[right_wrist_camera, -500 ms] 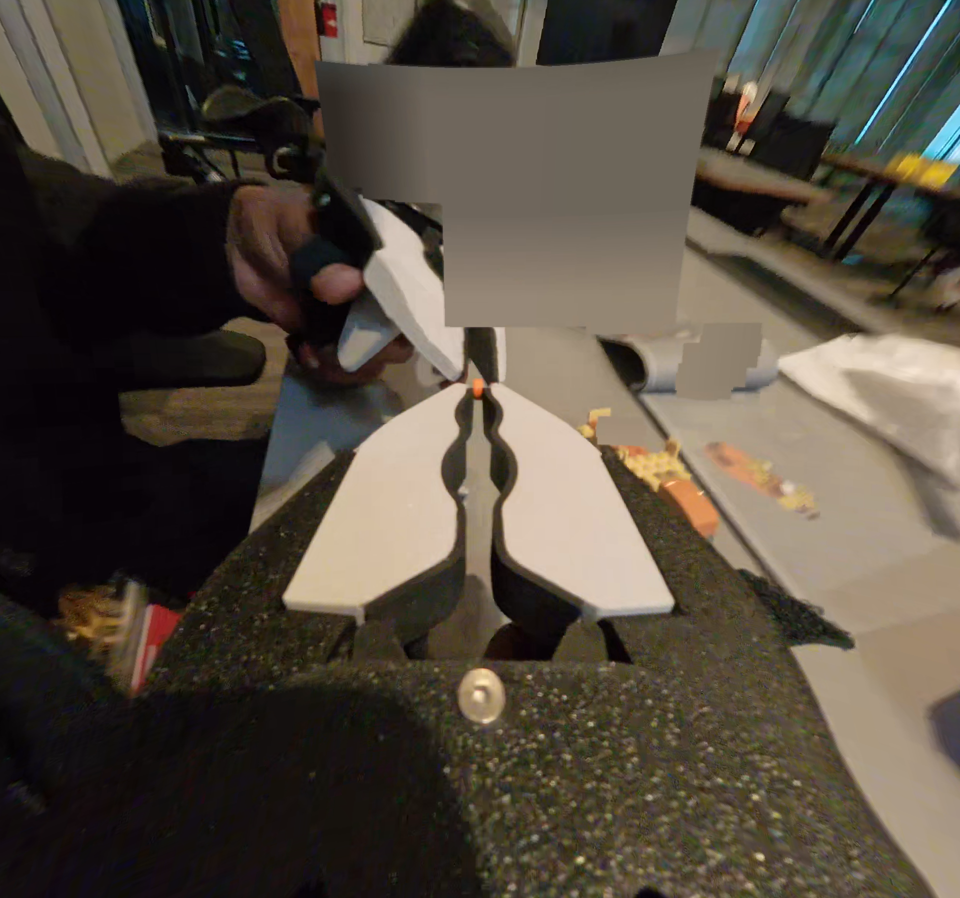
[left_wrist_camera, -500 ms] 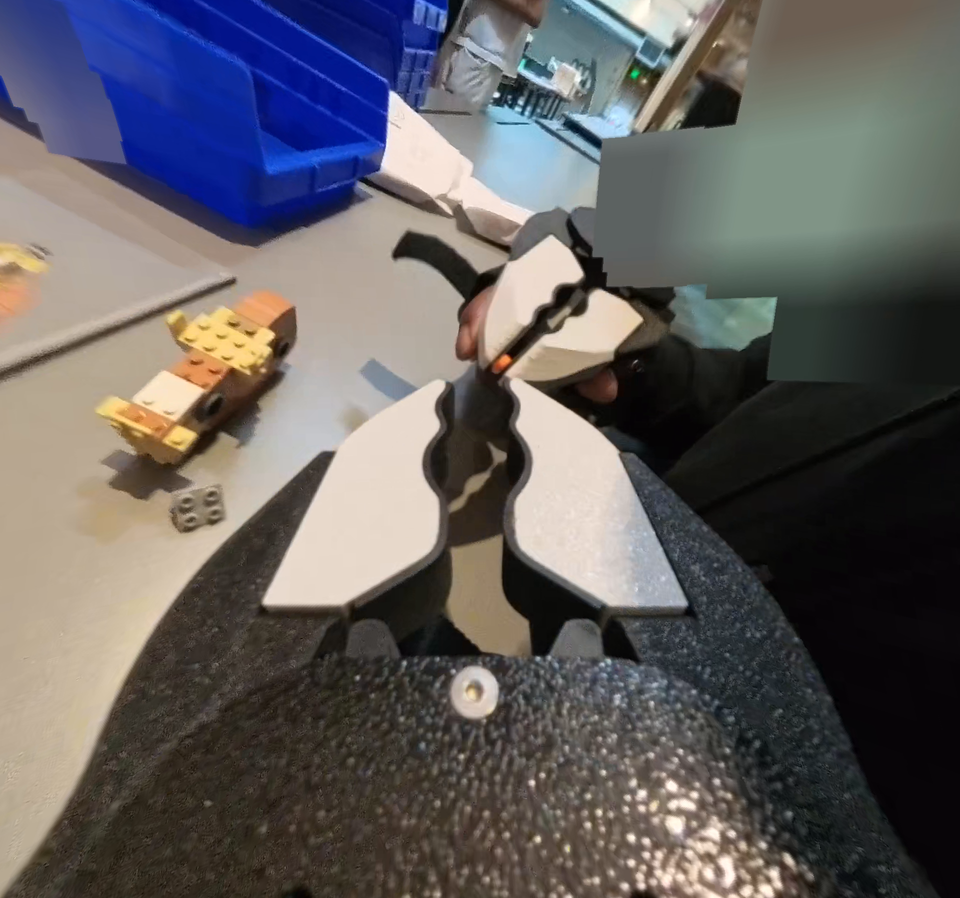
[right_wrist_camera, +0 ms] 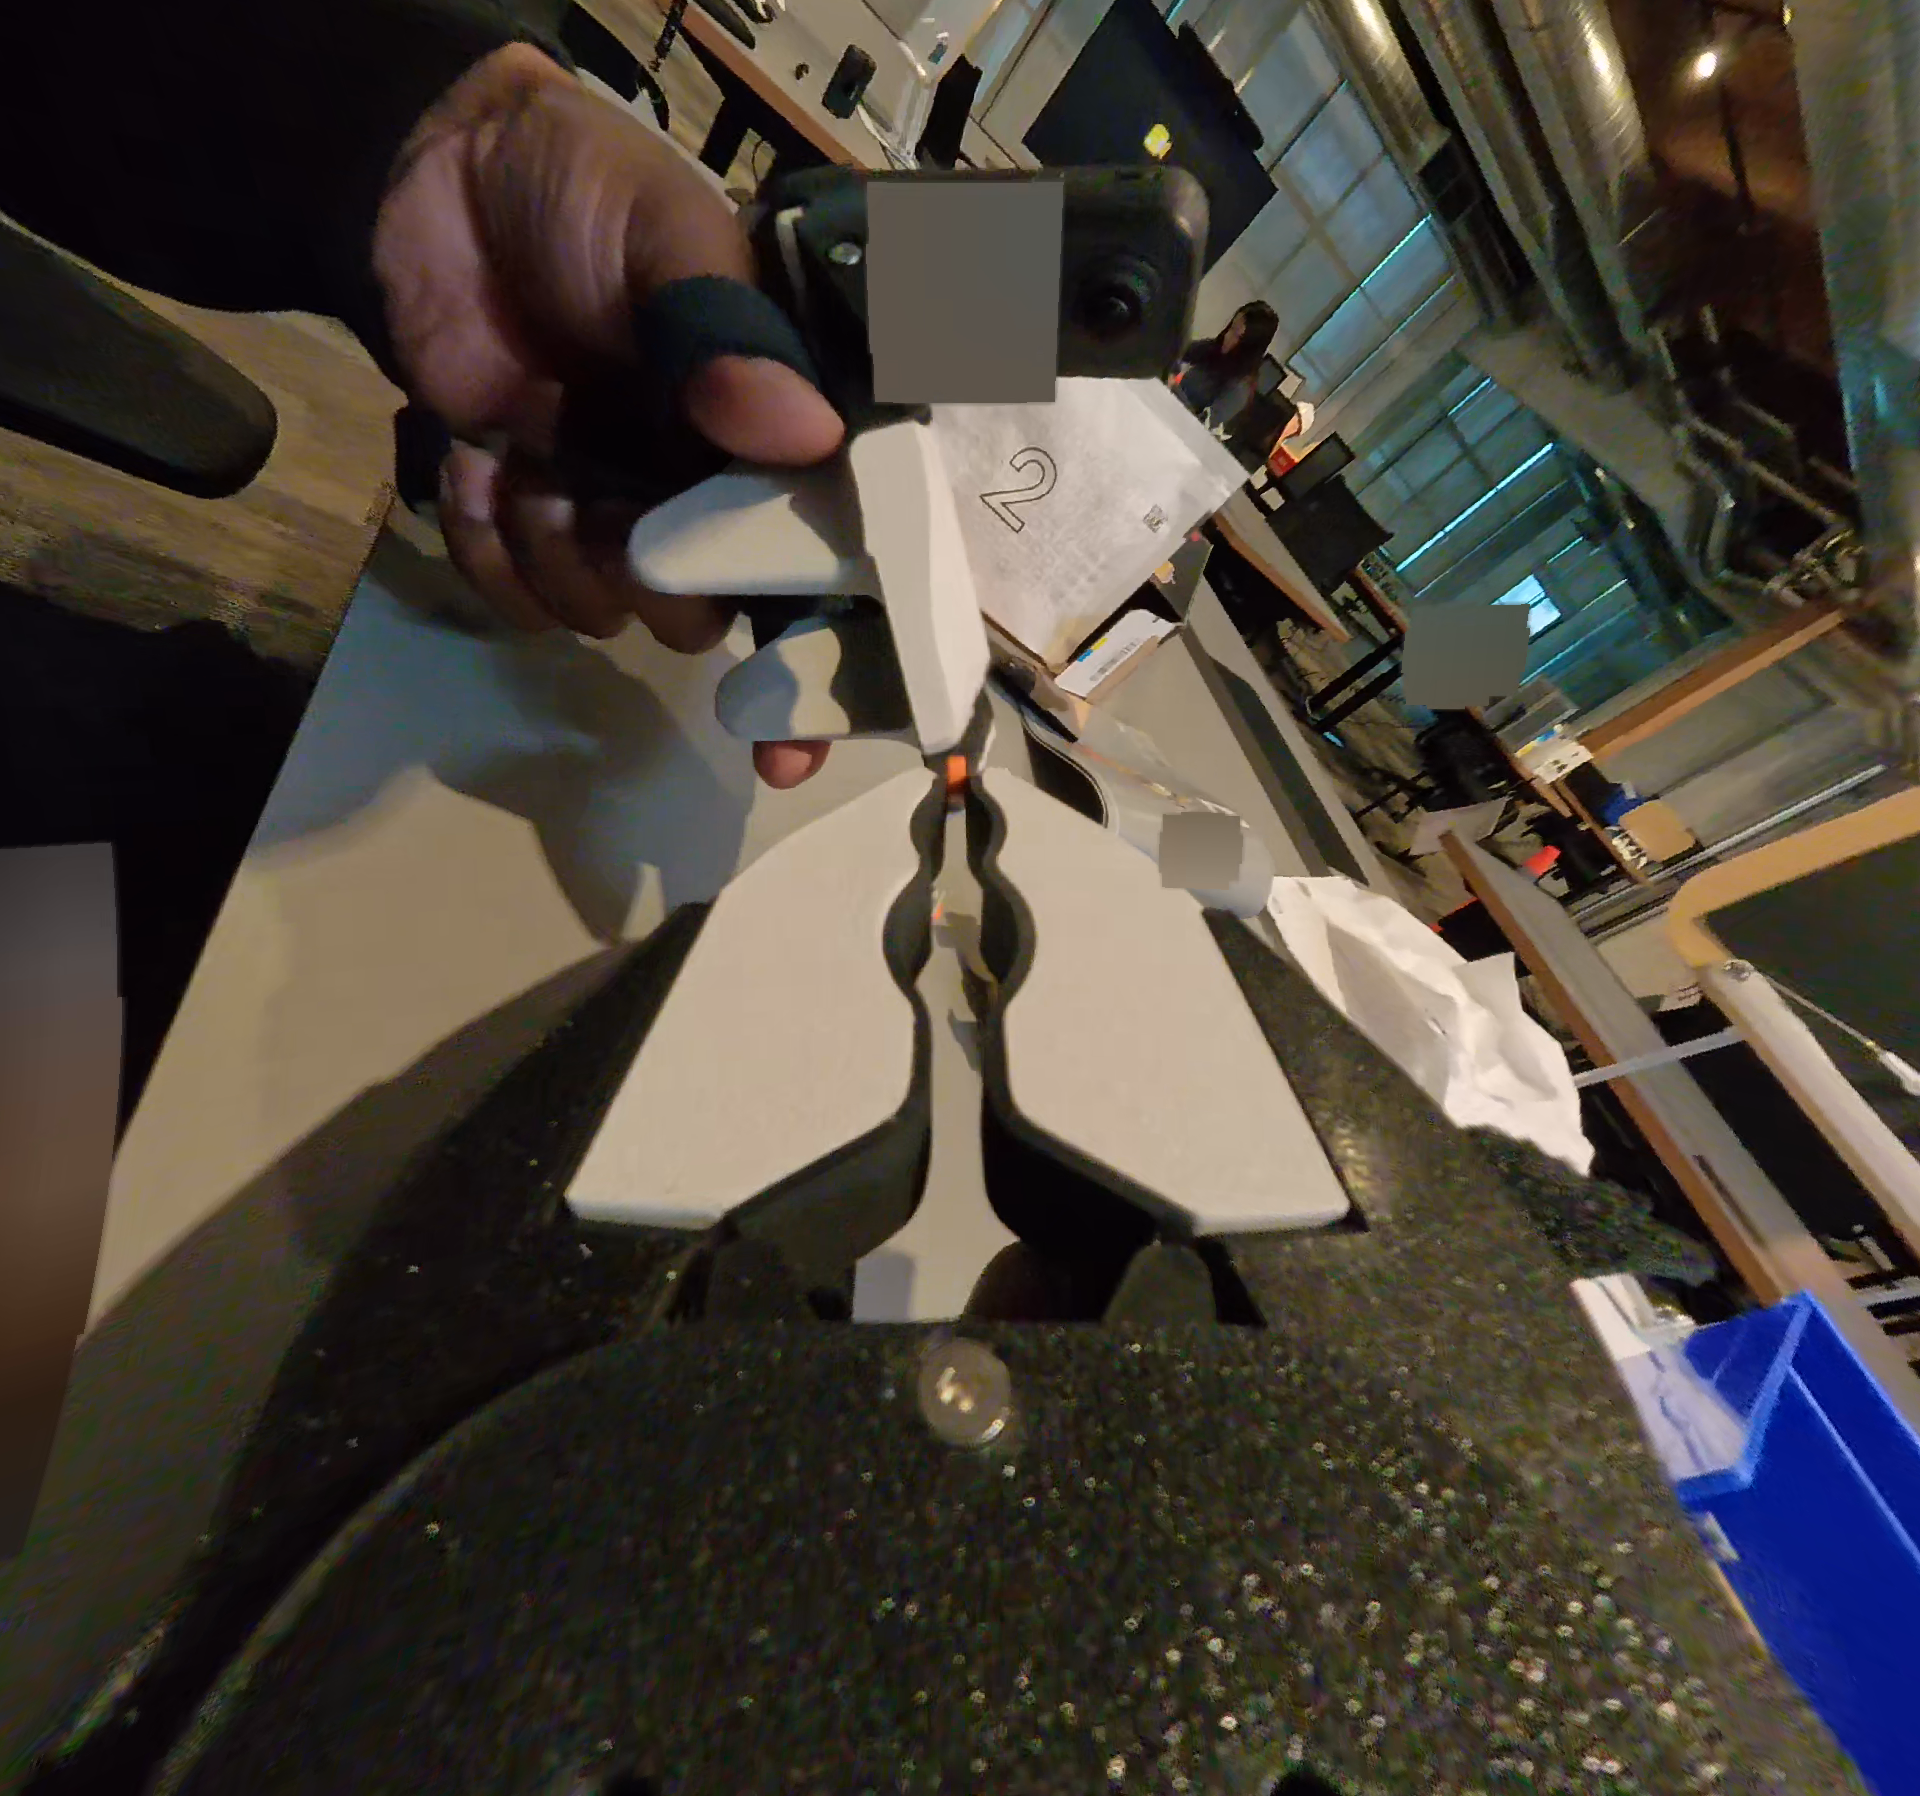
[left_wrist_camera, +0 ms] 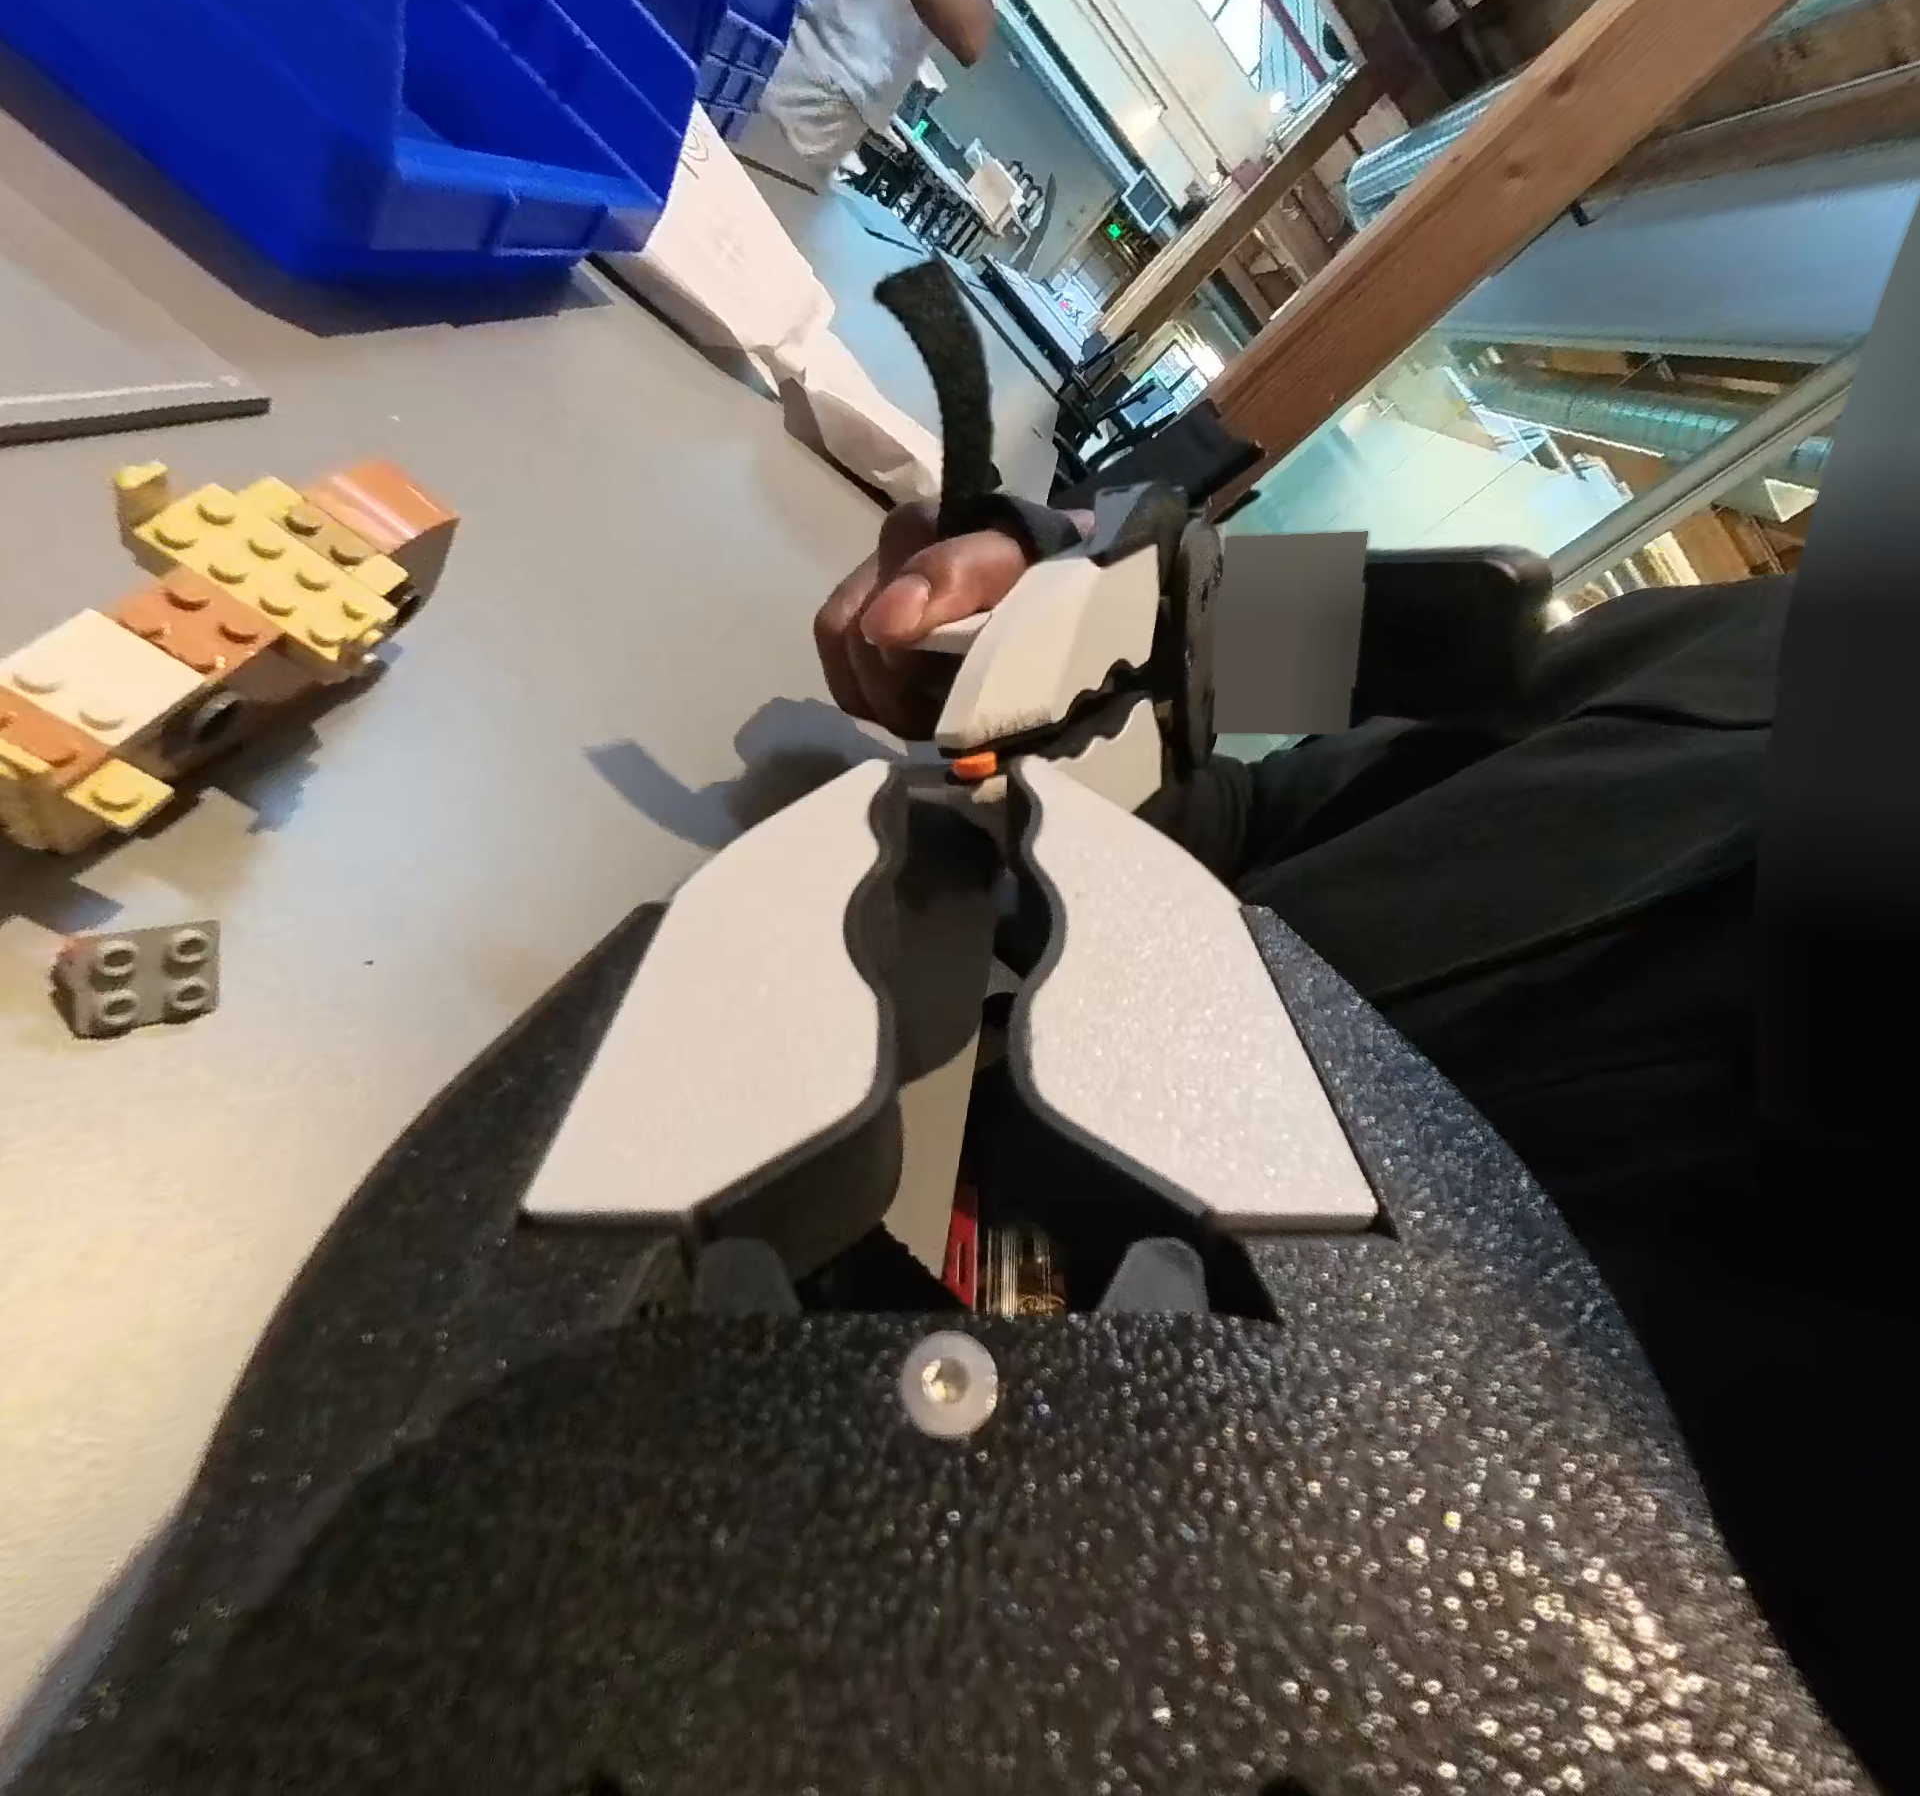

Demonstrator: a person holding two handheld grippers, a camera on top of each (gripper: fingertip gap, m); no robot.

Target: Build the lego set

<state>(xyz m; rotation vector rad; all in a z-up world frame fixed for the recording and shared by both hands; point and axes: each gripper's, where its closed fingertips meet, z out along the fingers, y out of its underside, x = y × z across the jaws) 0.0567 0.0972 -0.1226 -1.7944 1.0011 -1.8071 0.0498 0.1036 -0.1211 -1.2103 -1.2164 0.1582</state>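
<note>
Table [left_wrist_camera: 540, 541] edge runs close under both tools, so anything that falls may go to the floor.

Left gripper [left_wrist_camera: 956, 790]: jaws stand a little apart, nothing seen clamped. Right gripper [right_wrist_camera: 954, 796]: jaws pressed nearly together, pinching a small orange piece [right_wrist_camera: 956, 772] at their very tips. The two tools meet tip to tip in the air; the piece sits just ahead of the left jaws' gap.

Risks, as judged:
- Right grip is a bare tip-hold. A nudge from the left jaws could twist the piece out or flick it away.
- If the right jaws let go before the left ones close, the piece drops.

Lego model [left_wrist_camera: 208, 624] lies on the table well to the left of the left jaws. Its long axis slants away from them, brown end farthest, studs up.

Grey brick [left_wrist_camera: 140, 977] lies loose just nearer than the model, studs up.

Orange piece: too small to tell its long axis or which way it points.
</note>
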